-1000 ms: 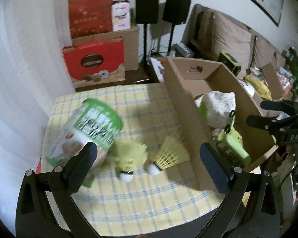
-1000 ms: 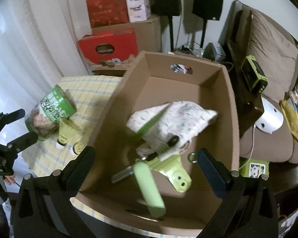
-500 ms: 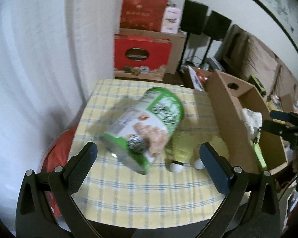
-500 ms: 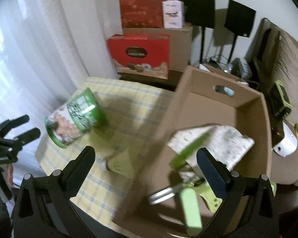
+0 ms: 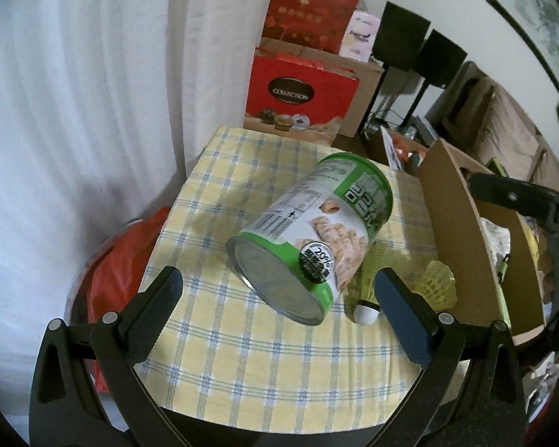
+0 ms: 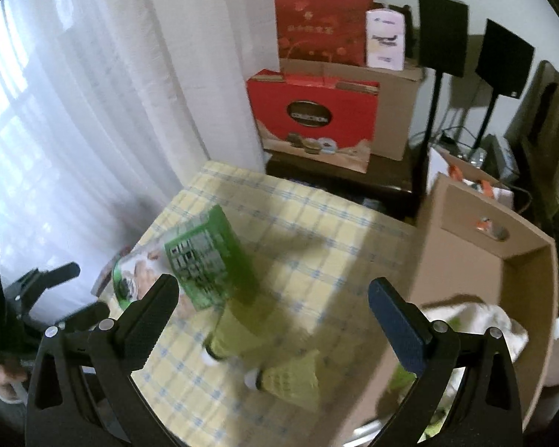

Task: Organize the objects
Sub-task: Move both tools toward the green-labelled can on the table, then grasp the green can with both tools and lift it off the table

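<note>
Checked table [image 5: 242,365], can [image 5: 313,234] now centred, shuttlecocks [image 6: 290,376] seemingly unmoved

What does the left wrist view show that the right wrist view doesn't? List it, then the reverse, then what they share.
Only the left wrist view: the can's metal base, a red bag beside the table, the open left gripper.
Only the right wrist view: the white cloth in the cardboard box, the open right gripper.
Both: the green can, two yellow shuttlecocks, the checked tablecloth.
</note>
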